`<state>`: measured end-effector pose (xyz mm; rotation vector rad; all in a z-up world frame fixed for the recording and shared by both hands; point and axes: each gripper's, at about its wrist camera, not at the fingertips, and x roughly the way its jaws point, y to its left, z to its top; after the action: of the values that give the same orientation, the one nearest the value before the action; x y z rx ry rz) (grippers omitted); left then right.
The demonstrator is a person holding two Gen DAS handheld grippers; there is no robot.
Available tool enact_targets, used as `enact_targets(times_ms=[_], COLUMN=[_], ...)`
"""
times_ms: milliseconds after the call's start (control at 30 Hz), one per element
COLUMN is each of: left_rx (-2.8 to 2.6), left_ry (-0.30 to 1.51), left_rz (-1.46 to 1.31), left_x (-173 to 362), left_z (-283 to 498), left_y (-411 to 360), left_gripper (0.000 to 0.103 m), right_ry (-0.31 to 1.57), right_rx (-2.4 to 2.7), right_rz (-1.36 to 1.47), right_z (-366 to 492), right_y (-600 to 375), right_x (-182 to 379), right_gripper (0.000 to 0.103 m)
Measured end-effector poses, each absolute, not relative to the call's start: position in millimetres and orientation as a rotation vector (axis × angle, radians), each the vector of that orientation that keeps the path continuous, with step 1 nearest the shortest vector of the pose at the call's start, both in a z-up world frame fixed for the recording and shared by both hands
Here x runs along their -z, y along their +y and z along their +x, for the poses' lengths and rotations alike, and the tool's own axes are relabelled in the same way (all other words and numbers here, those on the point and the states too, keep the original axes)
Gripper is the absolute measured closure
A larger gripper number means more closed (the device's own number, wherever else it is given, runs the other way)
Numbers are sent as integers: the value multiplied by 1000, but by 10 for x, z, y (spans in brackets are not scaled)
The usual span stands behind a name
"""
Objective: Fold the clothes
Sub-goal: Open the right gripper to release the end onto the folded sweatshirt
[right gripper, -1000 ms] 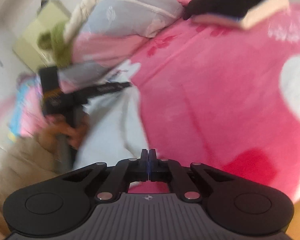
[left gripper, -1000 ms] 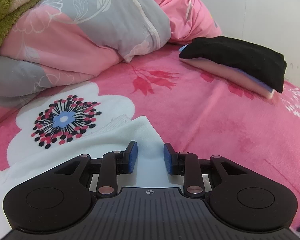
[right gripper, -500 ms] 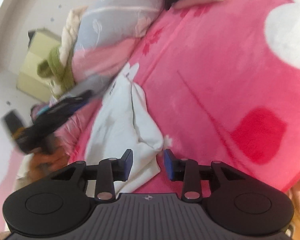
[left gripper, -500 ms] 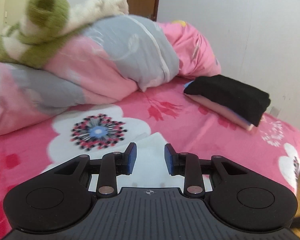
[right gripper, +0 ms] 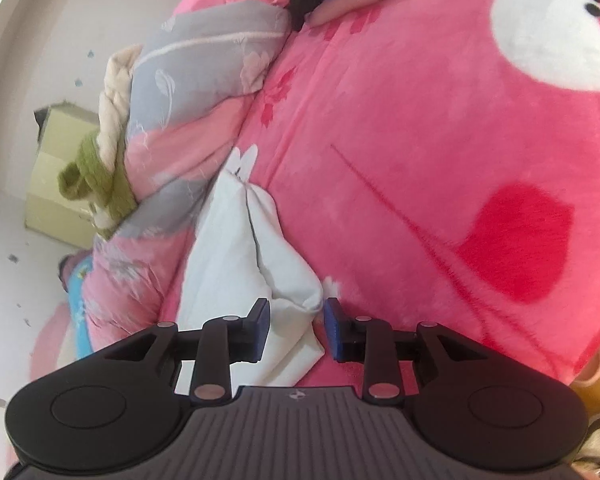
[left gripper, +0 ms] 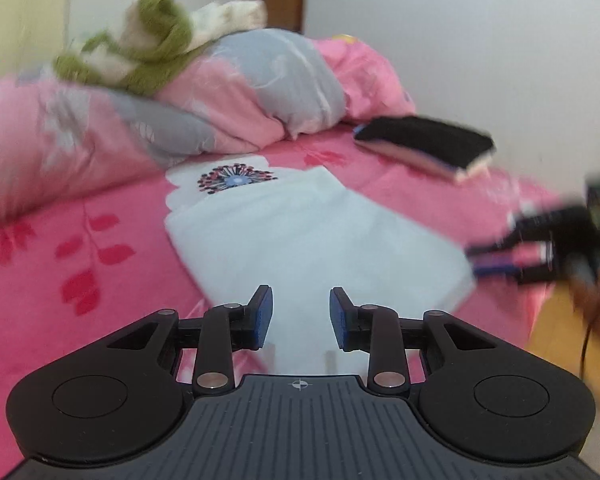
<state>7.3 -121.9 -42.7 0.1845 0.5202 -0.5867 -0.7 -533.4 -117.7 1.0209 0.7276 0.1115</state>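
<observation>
Letting go is what has just changed: a second ago your right gripper (right gripper: 293, 330) had its jaws pinched shut, and now they stand wide with nothing held, a bulging corner of the white garment (left gripper: 312, 236) lying just ahead between them. Your left gripper (left gripper: 301, 317) is also wide and holds nothing, and it has pulled back, so the garment now fills the middle of its frame as a flat, roughly rectangular bundle on the pink bed (left gripper: 100, 264). A folded stack topped by a black piece (left gripper: 424, 140) sits at the upper right, near the heaped quilt (left gripper: 236, 96). To my eye a fold has just been laid down; whether another fold is due or this piece is done, the frames don't settle.
</observation>
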Motion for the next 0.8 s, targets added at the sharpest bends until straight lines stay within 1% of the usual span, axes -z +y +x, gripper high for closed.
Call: enact_targets(times_ms=[167,433,800], left_rx=[639,600,548], left_ry=[437,363,348], left_rz=[375,576,624], left_x=[569,801,883], left_z=[-356,-474,-479], left_y=[-1386,-1601,-1608], left_gripper=[72,73,80], right_ry=[747,743,748], right_rx=[-107,-102,-97], right_rz=[959,885,847], right_z=[14,-19,65], right_y=[-5222,-5109,-5033], right_x=[1129,991,965], right_gripper=[71,71,71])
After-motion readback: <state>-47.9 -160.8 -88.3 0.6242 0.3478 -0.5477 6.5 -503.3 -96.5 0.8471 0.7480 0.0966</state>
